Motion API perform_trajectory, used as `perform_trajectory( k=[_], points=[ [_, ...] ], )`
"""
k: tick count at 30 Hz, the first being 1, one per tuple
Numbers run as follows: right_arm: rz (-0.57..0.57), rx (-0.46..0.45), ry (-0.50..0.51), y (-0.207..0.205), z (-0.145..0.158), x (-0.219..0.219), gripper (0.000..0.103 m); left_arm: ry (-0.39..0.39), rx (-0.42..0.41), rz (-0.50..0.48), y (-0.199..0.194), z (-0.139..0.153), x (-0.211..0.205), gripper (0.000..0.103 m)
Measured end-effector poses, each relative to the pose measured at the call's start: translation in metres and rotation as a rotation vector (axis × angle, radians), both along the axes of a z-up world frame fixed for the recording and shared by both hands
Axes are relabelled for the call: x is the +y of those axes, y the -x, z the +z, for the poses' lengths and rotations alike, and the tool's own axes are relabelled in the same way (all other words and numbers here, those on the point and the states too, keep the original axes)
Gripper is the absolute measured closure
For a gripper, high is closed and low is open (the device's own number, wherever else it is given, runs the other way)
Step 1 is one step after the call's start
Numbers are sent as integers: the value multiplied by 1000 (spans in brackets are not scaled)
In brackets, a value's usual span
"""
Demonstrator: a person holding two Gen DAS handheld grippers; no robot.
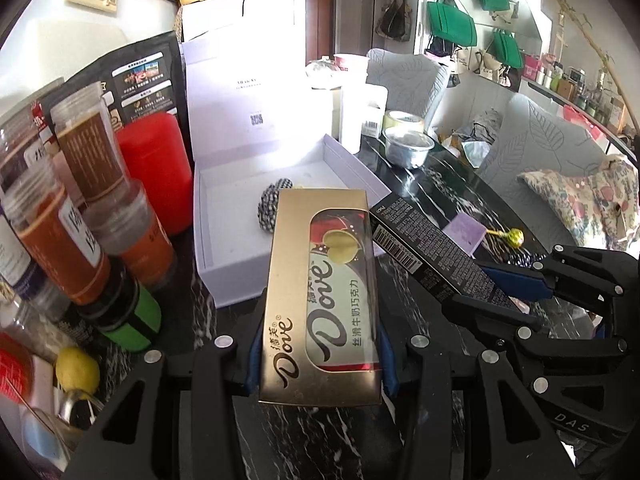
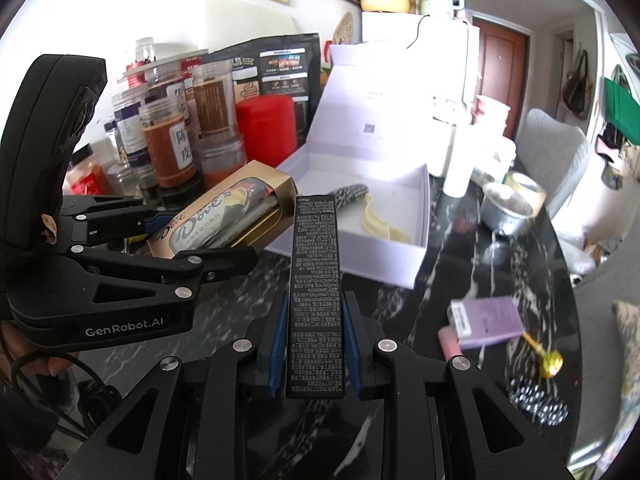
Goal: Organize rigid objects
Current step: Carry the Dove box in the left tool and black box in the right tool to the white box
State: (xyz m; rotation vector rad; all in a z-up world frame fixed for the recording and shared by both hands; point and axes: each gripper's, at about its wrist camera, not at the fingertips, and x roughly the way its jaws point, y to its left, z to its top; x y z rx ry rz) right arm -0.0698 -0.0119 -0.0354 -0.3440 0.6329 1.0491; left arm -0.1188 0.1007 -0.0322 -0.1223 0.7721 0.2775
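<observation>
Your left gripper has its fingers clamped on the near end of the gold Dove chocolate box, and your right gripper pinches the slim black carton just as low, so both loads jut far past the fingers toward the open white box and could pivot, slip, or knock together. Only the right wrist view shows the 2 pale strips beside the checkered pouch; the left shows the green-capped jar beside its fingers.
</observation>
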Motion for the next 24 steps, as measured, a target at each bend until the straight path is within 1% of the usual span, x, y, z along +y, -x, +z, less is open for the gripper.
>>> perform_trajectory(
  k=[6,19,24],
  points=[
    [3,-11,-8,-13,10,11,78,-9,-12,2,-14,9,10,59],
    [0,-77,-38,-44,33,30,78,-42,-55,1,-45,33,31,59],
    [-2,-90,-51,-55,41,38,78,-43,-67,10,-59,40,42,59]
  ],
)
